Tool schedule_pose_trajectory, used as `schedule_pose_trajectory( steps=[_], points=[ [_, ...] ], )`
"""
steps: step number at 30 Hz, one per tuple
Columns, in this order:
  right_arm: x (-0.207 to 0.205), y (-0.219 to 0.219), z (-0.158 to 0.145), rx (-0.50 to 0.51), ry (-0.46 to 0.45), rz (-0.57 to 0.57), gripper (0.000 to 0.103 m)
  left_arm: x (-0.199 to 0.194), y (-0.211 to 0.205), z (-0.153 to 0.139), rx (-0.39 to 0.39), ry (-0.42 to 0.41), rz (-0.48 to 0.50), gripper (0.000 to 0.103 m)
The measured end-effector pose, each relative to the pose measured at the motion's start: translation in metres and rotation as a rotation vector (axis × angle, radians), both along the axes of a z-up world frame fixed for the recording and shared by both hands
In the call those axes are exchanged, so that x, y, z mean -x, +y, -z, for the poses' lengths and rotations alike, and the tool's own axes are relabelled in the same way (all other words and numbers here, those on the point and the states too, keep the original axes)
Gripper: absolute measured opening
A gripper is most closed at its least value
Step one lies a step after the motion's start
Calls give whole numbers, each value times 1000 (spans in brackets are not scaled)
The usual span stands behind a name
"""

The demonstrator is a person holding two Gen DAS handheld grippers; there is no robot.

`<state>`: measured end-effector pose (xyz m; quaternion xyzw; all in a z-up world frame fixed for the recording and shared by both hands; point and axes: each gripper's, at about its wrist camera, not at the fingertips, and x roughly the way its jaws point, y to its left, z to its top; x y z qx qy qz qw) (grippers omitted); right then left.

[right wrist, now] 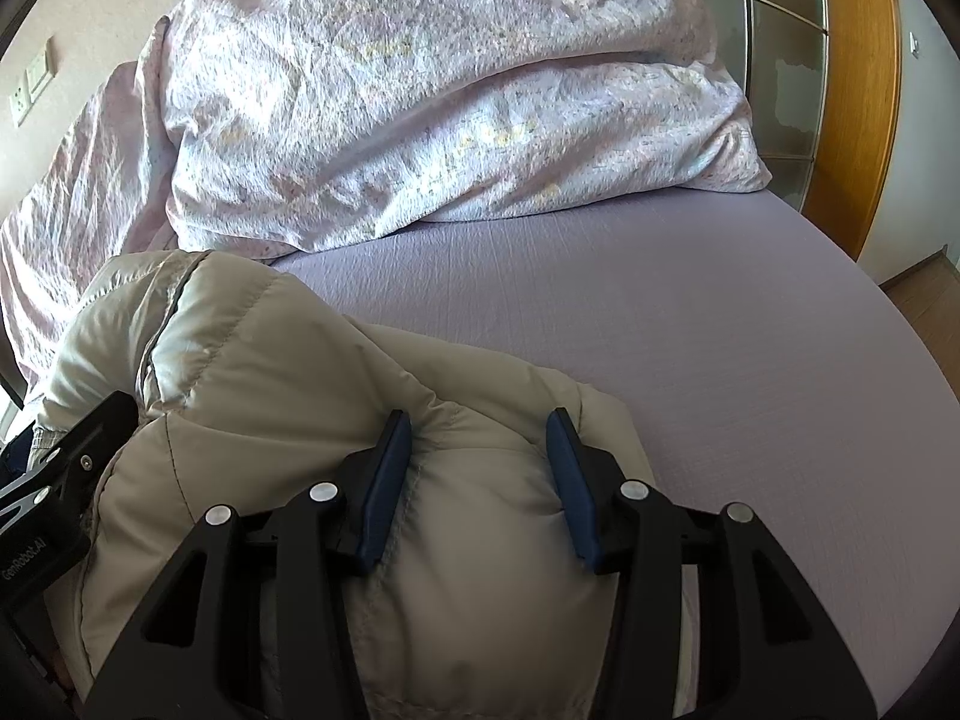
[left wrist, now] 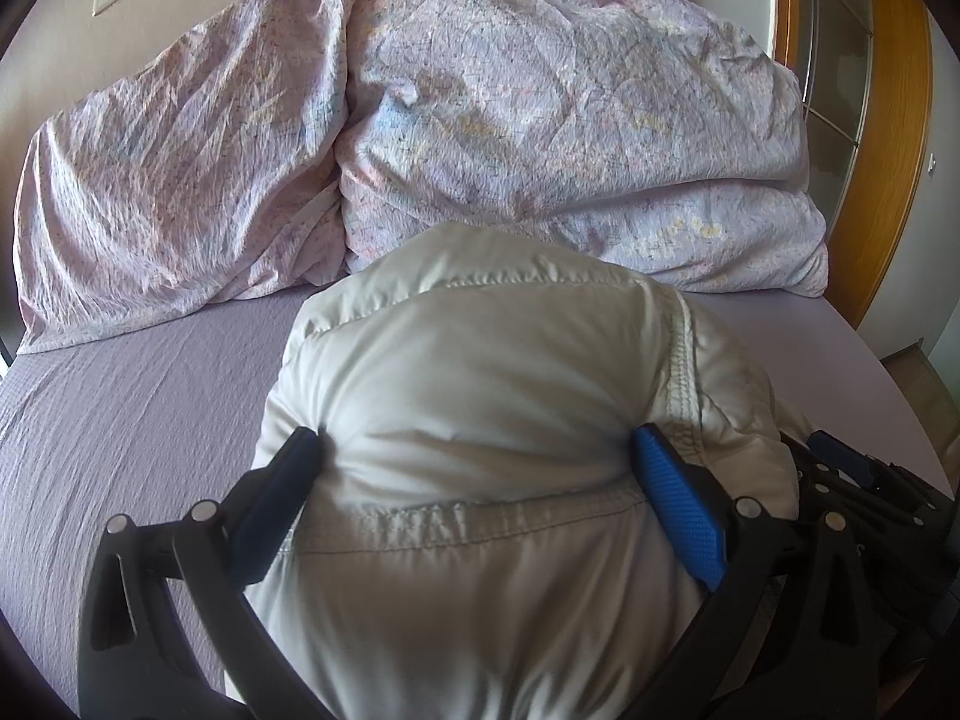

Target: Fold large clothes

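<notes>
**Keeping the puffy bundle together on both sides**

The pale down jacket (left wrist: 480,420) lies bunched on the lilac bed sheet (left wrist: 138,396), directly ahead of and under both tools, with the crumpled floral duvet (left wrist: 540,120) beyond it.

The left hand-held gripper (left wrist: 474,450) is clamped wide across a thick fold of the jacket, its pads dimpling the padding on each side. The right hand-held gripper (right wrist: 480,438) pinches a narrower ridge of the same jacket (right wrist: 300,372) between its blue pads (right wrist: 384,480); the fabric puckers at the left pad, though contact at the right pad is less plain.

To do this step well, I would judge that both grips should stay firm and move together, since slippery, springy padding tends to balloon out. Carry the fold over level, press it flat on the sheet, and only then let go.
</notes>
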<state>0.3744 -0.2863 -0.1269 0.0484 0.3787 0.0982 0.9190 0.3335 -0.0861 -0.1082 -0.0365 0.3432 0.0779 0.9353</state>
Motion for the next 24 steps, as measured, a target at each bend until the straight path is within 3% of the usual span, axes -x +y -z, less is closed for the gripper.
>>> schedule_pose_trajectory(
  steps=[24],
  points=[
    [4, 0, 0, 9, -12, 9, 49, -1, -2, 2, -11, -14, -5, 101]
  ],
)
